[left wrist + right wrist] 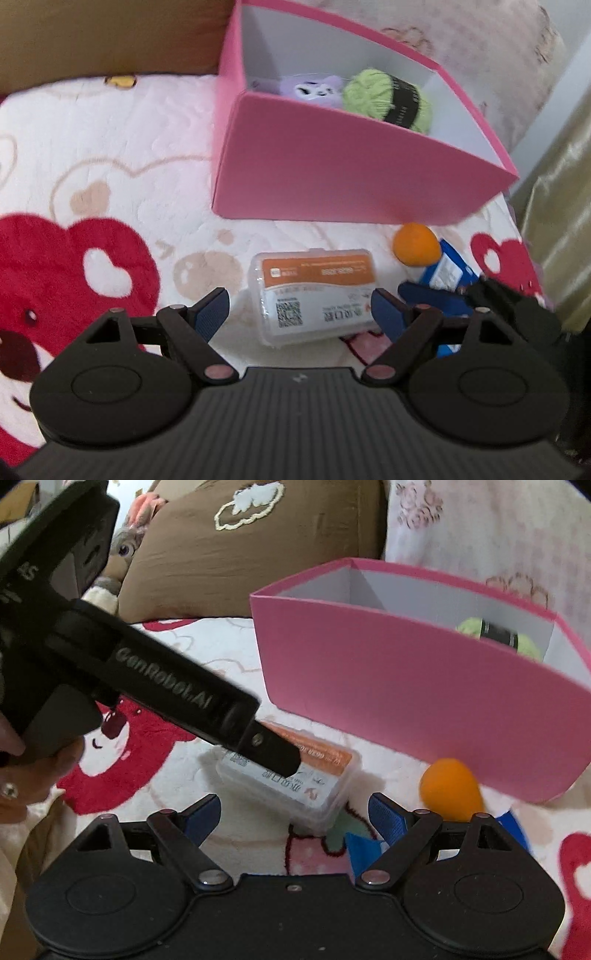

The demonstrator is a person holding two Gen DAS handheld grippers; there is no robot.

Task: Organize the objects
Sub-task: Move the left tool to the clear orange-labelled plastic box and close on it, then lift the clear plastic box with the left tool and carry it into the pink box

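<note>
The open box [332,177] stands on the blanket [110,155]. Inside the box, a plush toy [314,88] lies left of a yarn ball [388,98]. In front of the box, a clear case [314,295] lies flat on the blanket. To the right of this case, near the front wall of the box, sits a ball [415,245], and a packet [448,271] lies touching it. Behind the box, to the left, a pillow [240,546] leans.
</note>
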